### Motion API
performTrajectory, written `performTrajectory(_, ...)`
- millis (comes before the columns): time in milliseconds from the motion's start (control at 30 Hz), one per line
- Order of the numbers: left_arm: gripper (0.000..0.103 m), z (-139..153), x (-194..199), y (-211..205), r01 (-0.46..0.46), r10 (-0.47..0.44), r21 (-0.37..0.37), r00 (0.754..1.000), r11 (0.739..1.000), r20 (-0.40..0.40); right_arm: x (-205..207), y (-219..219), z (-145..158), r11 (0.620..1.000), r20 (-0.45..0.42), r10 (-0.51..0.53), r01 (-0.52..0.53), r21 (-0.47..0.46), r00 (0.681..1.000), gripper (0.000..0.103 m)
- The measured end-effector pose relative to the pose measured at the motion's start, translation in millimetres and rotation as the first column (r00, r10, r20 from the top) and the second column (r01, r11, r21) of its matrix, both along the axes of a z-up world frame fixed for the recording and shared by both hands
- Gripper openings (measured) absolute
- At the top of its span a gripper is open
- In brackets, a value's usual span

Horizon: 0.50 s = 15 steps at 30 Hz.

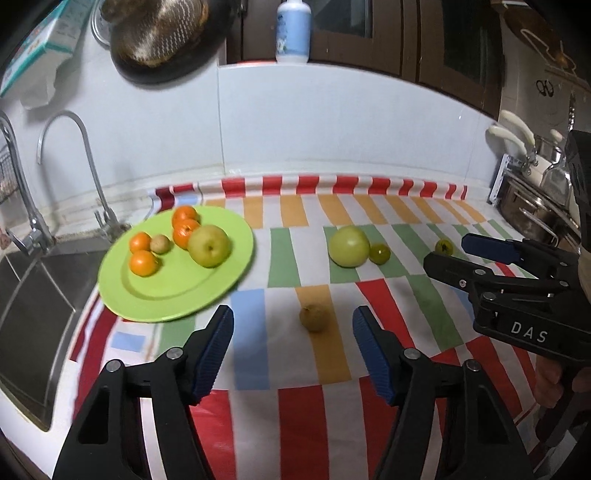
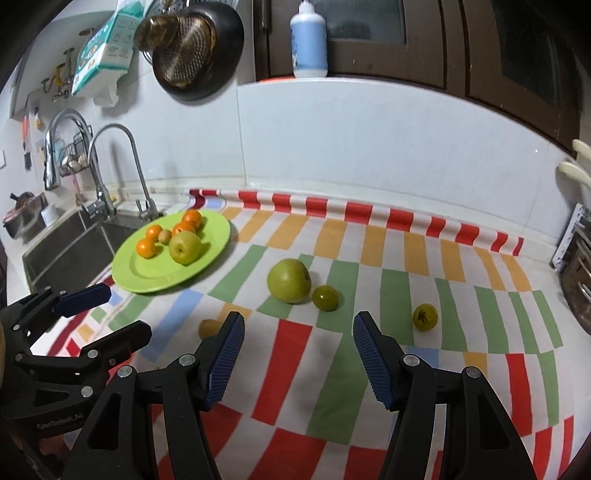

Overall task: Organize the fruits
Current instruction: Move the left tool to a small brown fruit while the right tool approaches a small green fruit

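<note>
A green plate (image 1: 173,295) (image 2: 147,273) at the left holds several oranges (image 1: 143,263), a small brown fruit (image 1: 160,244) and a yellow-green apple (image 1: 208,245) (image 2: 184,247). On the striped cloth lie a large green apple (image 1: 349,246) (image 2: 289,280), two small green fruits (image 1: 380,253) (image 1: 444,246) (image 2: 325,298) (image 2: 425,316) and a small brown fruit (image 1: 314,317) (image 2: 208,328). My left gripper (image 1: 291,349) is open and empty, just before the brown fruit. My right gripper (image 2: 298,352) is open and empty, short of the green fruits; it also shows in the left wrist view (image 1: 447,254).
A sink (image 1: 33,306) with taps (image 1: 88,173) lies left of the plate. Pots and a rack (image 1: 532,206) stand at the right. A bottle (image 1: 293,29) stands on the ledge above the white backsplash; a pan (image 1: 162,37) hangs on the wall.
</note>
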<state>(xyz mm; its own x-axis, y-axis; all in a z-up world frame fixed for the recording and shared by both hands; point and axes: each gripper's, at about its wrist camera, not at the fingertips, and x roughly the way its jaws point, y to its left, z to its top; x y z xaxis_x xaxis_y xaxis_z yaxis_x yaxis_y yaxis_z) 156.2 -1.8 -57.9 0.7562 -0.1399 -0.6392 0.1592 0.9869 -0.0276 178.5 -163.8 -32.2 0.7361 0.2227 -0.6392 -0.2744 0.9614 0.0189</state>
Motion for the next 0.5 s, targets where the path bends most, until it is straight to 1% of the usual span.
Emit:
performTrajectory(133,0.058,-14.7,14.1,-5.9,0.007,-0.008,-0.013,0.998,1.0,-0.057,14.9,-3.4,-13.6,1.0,-0.035,0.017,-0.018,-0.005,0.999,0.062)
performTrajectory(367,0.051,-34.1,33.3,-15.1,0.031,-0.031,0.0,0.992,1.0,-0.119,39.4,-8.6,-36.1,1.0,-0.084,0.02,-0.021,-0.019,0.996,0.062)
performTrajectory(500,0.043,-40.6,44.3,-17.4,0.048,-0.049,-0.012,0.988,0.999,-0.147,53.0,-9.8,-45.2,1.0,-0.106,0.011,-0.013,-0.019,0.994,0.061)
